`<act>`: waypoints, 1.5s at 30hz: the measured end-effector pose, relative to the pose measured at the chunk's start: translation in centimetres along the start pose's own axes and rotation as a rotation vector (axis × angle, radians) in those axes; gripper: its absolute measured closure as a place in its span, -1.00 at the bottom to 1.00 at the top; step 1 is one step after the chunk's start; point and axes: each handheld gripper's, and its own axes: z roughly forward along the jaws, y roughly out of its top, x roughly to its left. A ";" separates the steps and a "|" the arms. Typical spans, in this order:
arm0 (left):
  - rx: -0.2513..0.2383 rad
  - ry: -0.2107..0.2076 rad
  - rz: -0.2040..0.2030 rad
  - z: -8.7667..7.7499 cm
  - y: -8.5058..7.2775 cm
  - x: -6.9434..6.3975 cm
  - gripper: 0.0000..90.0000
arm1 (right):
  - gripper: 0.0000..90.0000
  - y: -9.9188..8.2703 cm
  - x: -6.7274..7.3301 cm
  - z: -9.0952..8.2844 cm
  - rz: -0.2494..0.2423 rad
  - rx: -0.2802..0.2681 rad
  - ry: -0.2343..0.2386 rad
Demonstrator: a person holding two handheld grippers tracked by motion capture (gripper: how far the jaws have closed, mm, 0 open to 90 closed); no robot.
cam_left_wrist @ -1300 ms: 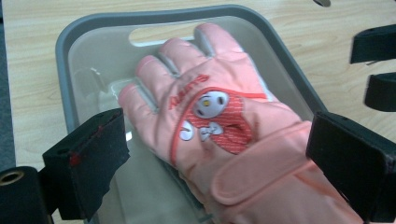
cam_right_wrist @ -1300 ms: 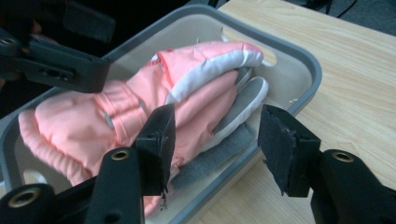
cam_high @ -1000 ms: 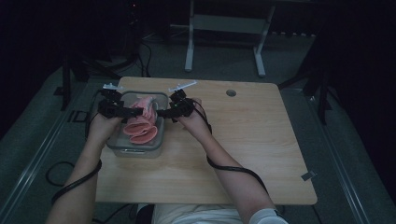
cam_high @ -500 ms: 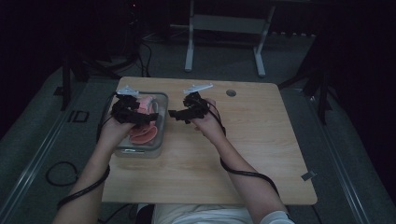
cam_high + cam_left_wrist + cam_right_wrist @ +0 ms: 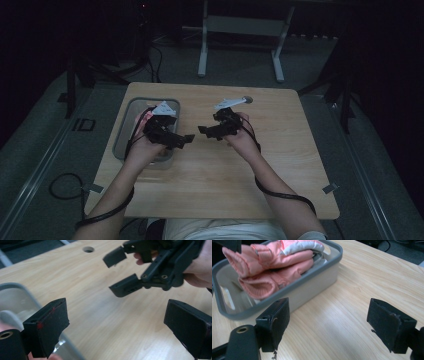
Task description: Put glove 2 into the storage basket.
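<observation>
My left gripper (image 5: 187, 138): jaws wide, empty | my right gripper (image 5: 202, 130): just opened wide, empty | pink garment (image 5: 274, 263) folded in grey bin (image 5: 312, 282)

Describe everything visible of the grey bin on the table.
The grey bin is a shallow rectangular tub with rounded corners, a darker grey rim and paler, plastic-looking walls. It sits upright on the left side of the wooden table. Folded pink clothing with a white patch fills it, rising past the rim. Neither gripper touches it.
</observation>
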 end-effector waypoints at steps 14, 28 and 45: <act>0.011 -0.139 0.110 3.0 -1.1 -5.6 -0.89 | -0.62 -4.7 -0.1 -2.0 -0.049 -0.001 -0.002; 0.054 -0.252 0.162 6.3 -3.6 -8.5 -0.89 | -0.64 -9.2 -0.5 -2.4 -0.050 0.012 -0.005; 0.105 -0.299 0.208 9.8 -7.3 -9.0 -0.88 | -0.67 -13.0 -0.4 -2.1 -0.062 0.046 -0.017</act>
